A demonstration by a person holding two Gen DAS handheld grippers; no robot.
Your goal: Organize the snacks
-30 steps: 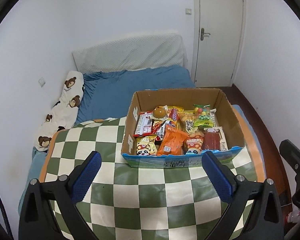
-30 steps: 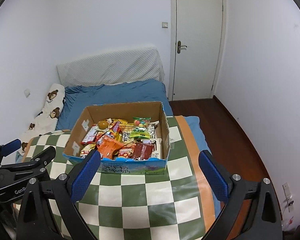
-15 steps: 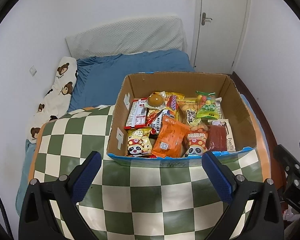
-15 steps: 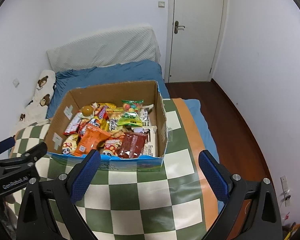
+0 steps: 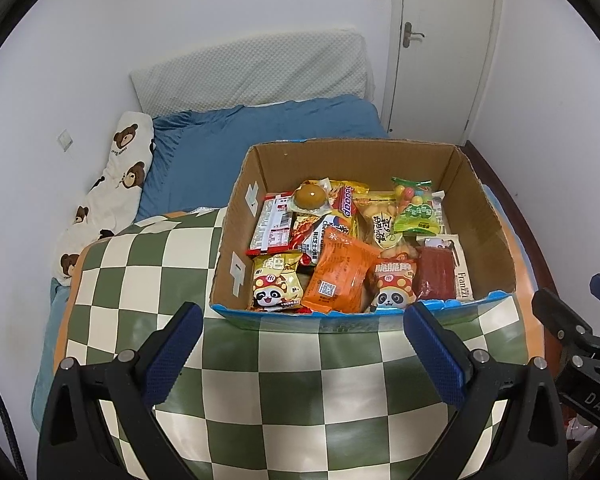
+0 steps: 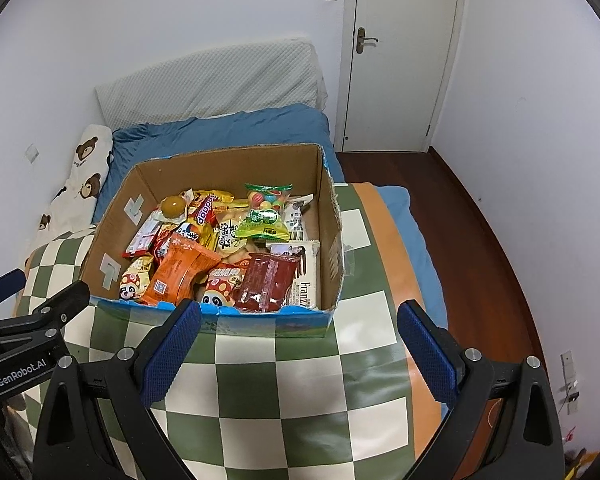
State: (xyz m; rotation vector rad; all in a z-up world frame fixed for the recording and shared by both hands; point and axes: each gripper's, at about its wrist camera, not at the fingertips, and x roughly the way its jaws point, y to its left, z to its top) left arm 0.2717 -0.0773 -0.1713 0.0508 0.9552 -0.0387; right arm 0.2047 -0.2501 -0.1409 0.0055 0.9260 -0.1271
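A cardboard box (image 5: 488, 220) (image 6: 332, 232) full of packaged snacks stands on a green-and-cream checkered cloth (image 5: 148, 280) (image 6: 300, 376). Inside lie an orange packet (image 5: 342, 272) (image 6: 184, 272), a dark red packet (image 5: 436, 276) (image 6: 266, 276), a green candy bag (image 5: 416, 208) (image 6: 266, 216) and panda-print packs (image 5: 276, 284). My left gripper (image 5: 302, 344) hovers open just before the box's near wall, nothing between its blue pads. My right gripper (image 6: 298, 344) is likewise open, empty, in front of the box's near right corner.
A bed with a blue sheet (image 5: 260, 140), a white bolster (image 5: 252, 68) and a bear-print pillow (image 5: 112, 184) lies behind the box. A closed white door (image 6: 404, 52) and dark wood floor (image 6: 480, 240) are at the right. White walls surround.
Both grippers have come closer to the box and tilted down, so it fills more of each view. Both stay open and empty.
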